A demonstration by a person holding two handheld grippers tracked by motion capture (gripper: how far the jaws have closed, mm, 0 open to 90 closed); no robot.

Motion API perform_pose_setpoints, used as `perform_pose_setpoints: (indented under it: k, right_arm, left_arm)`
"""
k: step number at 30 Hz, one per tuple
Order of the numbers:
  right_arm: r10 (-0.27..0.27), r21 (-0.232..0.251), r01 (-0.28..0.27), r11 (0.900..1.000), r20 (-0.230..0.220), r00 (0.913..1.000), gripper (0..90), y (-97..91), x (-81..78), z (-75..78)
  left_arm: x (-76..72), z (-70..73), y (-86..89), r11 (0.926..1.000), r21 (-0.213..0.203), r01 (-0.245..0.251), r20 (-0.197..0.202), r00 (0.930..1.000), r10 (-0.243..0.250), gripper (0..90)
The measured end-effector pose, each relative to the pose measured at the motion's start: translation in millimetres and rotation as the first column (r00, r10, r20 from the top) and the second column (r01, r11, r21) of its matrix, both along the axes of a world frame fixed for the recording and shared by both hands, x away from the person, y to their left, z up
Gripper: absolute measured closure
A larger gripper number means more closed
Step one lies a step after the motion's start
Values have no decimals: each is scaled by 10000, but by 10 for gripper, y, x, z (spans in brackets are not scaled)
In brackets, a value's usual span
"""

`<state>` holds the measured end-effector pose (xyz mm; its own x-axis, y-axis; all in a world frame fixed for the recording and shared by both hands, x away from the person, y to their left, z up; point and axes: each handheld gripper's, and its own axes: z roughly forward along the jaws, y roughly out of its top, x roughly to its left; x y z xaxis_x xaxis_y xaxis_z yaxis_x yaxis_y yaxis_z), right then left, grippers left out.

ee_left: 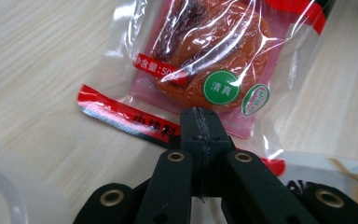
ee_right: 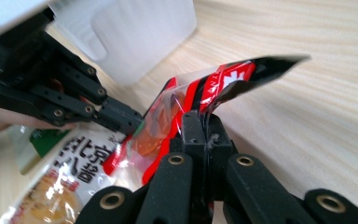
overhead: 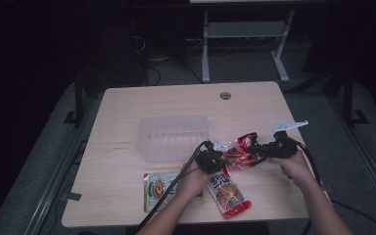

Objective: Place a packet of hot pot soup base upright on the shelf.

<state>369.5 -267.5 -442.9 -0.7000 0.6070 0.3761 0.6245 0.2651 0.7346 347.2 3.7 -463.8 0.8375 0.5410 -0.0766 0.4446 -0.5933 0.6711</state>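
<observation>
Both tools are clamped on the same thing: the left gripper (overhead: 213, 159) pinches one edge of the red-and-clear plastic snack packet (overhead: 237, 152) and the right gripper (overhead: 264, 149) pinches the opposite edge, so the packet hangs stretched between them just above the table, right of the container. To my eye the risk is the film: if the hands pull apart unevenly the slick wrapper could slide out of one pair of jaws, or tear open at the seam, and the packet would drop onto the orange flat food pouch (overhead: 229, 194) lying under it. The pale wooden tabletop (overhead: 254, 105) also carries a clear plastic rectangular container (overhead: 173, 137) and a green flat sachet (overhead: 157, 189). Around it the room is dark, with a grey floor and a white metal desk frame (overhead: 245, 44) behind.
</observation>
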Motion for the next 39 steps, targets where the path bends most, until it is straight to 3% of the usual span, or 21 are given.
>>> perform_pose_setpoints:
  k: [5,9,11,17,22,26,31,39]
  right_arm:
    - [-229,769,208,9968,264,9994,900,-54,-29,89]
    - [-307,930,252,9953,578,9979,900,-59,-65,160]
    - [-344,986,269,9948,745,9966,900,-52,-84,205]
    - [-453,1147,312,9929,1220,9915,900,-29,-122,323]
    - [-640,1115,496,9925,1296,9895,900,-35,-129,357]
    - [-787,1083,631,9921,1462,9861,900,-46,-137,396]
    - [-851,938,712,9930,1541,9844,900,-54,-141,425]
    - [-1101,706,1002,9925,1534,9820,900,-32,-156,515]
  left_arm:
    - [-12,89,62,9986,-526,-30,-89,10000,25,899]
    - [-22,179,133,9961,-870,123,-97,9999,-132,899]
    - [-39,218,180,9925,-1191,277,-157,9994,-298,897]
    - [-96,355,363,9842,-1619,717,-360,9963,-785,859]
    - [-156,475,534,9786,-1572,1324,-294,9899,-1386,798]
    - [-204,542,684,9790,-1402,1482,-355,9873,-1546,734]
    - [-234,640,885,9801,-1538,1253,-399,9903,-1328,667]
    - [-359,684,1375,9882,-1242,898,-243,9953,-935,524]
